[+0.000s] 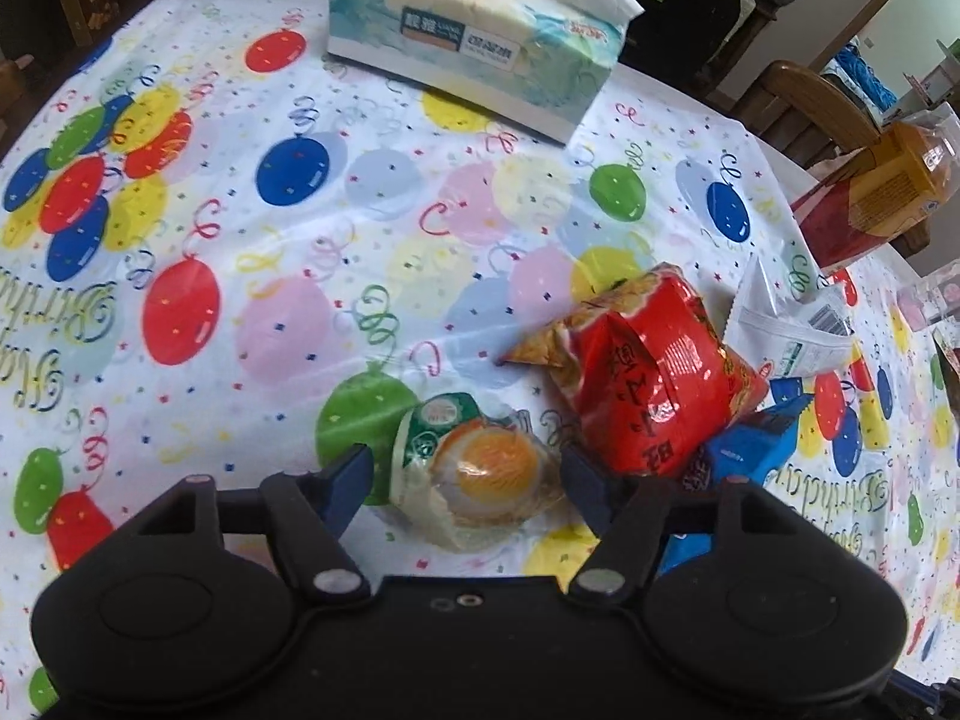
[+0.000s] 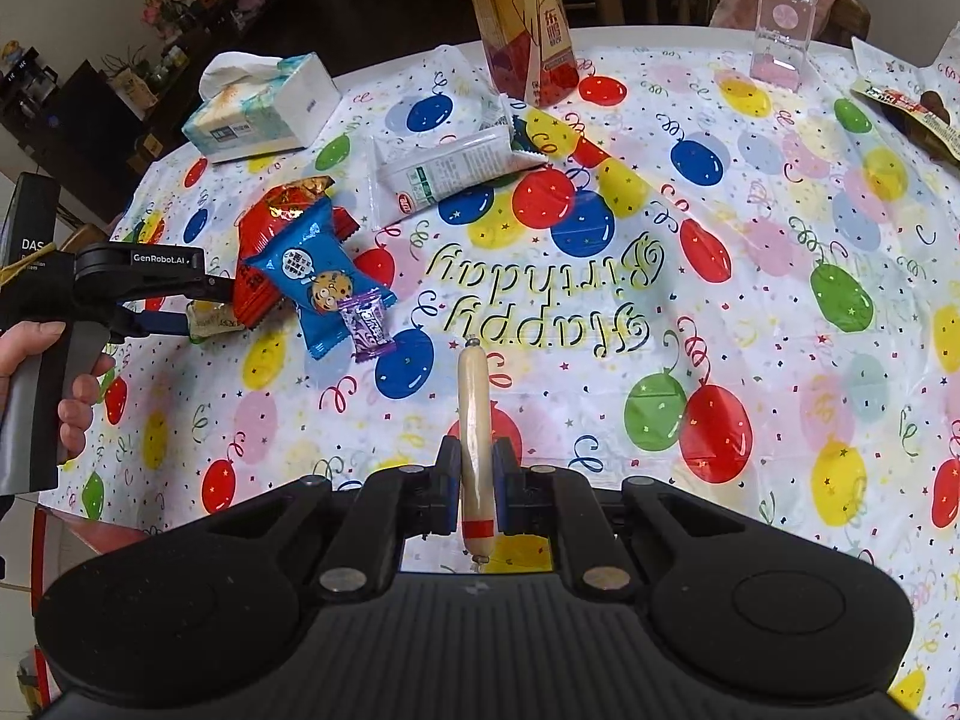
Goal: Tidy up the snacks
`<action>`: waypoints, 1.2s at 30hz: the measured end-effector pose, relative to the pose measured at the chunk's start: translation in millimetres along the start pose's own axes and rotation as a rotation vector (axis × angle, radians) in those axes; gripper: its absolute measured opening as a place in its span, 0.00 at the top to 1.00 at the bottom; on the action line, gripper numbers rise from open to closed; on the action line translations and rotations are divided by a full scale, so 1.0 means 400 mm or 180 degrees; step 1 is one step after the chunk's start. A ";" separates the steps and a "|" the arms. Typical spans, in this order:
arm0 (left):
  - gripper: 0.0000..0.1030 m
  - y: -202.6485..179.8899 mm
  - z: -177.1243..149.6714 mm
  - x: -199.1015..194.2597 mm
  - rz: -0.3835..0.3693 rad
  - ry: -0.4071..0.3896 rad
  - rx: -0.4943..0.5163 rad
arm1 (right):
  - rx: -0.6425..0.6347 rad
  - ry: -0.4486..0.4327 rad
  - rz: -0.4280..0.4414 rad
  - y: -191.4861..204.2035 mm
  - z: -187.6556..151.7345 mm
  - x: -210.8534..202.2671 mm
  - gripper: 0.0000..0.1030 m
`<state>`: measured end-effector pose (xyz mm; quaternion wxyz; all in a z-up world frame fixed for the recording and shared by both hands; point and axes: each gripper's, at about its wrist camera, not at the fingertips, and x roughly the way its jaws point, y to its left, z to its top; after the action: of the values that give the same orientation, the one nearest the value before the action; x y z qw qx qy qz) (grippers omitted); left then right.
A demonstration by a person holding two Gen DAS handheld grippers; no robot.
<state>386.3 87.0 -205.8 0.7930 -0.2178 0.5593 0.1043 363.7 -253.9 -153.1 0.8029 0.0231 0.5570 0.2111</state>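
Right gripper (image 2: 475, 483) clamped on a slim beige sausage stick with a red band near its lower end (image 2: 474, 420), low centre of the right wrist view. Long axis runs near vertical in frame, along the fingers, metal-clipped tip pointing up-frame toward the "Happy Birthday" print. Red-banded end pokes out below the blue pads (image 2: 447, 483), pads tight on both sides.

Left gripper (image 1: 465, 471) wide apart, straddling a clear-wrapped round orange-topped pastry with green label (image 1: 480, 468), lower centre of the left wrist view. Pads sit just beside the wrapper; contact cannot be told. Green label end points up-left in frame.

Rest of the snack pile, right of centre in the left view:
- shiny red foil snack bag (image 1: 654, 372), long axis tilted, crimped end pointing left
- blue cookie packet (image 1: 756, 438) lower right of it, partly under it in this view; in the right wrist view it lies on top of the red bag
- small purple wrapped candy (image 2: 367, 324) lying on the blue packet's lower edge
- white flat pouch with barcode (image 1: 786, 324) just beyond the red bag

Teal-and-white tissue box (image 1: 480, 36) at top centre, well apart from the pile. Amber drink bottle (image 2: 522, 18) upright at top of right view. All on the table with the balloon-print cloth (image 1: 240, 240).
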 end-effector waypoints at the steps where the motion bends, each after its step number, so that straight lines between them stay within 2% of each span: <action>1: 0.45 -0.001 -0.001 0.001 -0.0051 0.0009 -0.0002 | -0.0002 0.0003 -0.0004 0.000 0.000 0.002 0.89; 5: 0.53 -0.012 -0.009 -0.005 -0.0064 -0.0036 0.0074 | 0.0002 0.0008 -0.0007 0.000 0.001 0.005 0.89; 15: 0.57 0.009 -0.030 -0.053 -0.0096 -0.0076 0.0051 | -0.0026 -0.0031 0.0014 0.023 -0.017 -0.015 0.89; 22: 0.57 0.032 -0.061 -0.144 -0.0221 -0.0182 0.0023 | -0.0061 -0.0116 0.0039 0.063 -0.042 -0.066 0.89; 34: 0.58 0.041 -0.156 -0.337 -0.0473 -0.0391 0.0198 | -0.0171 -0.0300 0.0075 0.150 -0.116 -0.182 0.89; 35: 0.59 0.041 -0.167 -0.351 -0.0490 -0.0395 0.0220 | -0.0176 -0.0306 0.0079 0.157 -0.125 -0.189 0.89; 36: 0.69 0.042 -0.179 -0.365 -0.0508 -0.0401 0.0240 | -0.0183 -0.0311 0.0082 0.164 -0.133 -0.196 0.89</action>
<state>267.7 80.2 -93.6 0.8400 -0.2247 0.4927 0.0332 272.2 -233.2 -86.2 0.8267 0.0175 0.5105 0.2359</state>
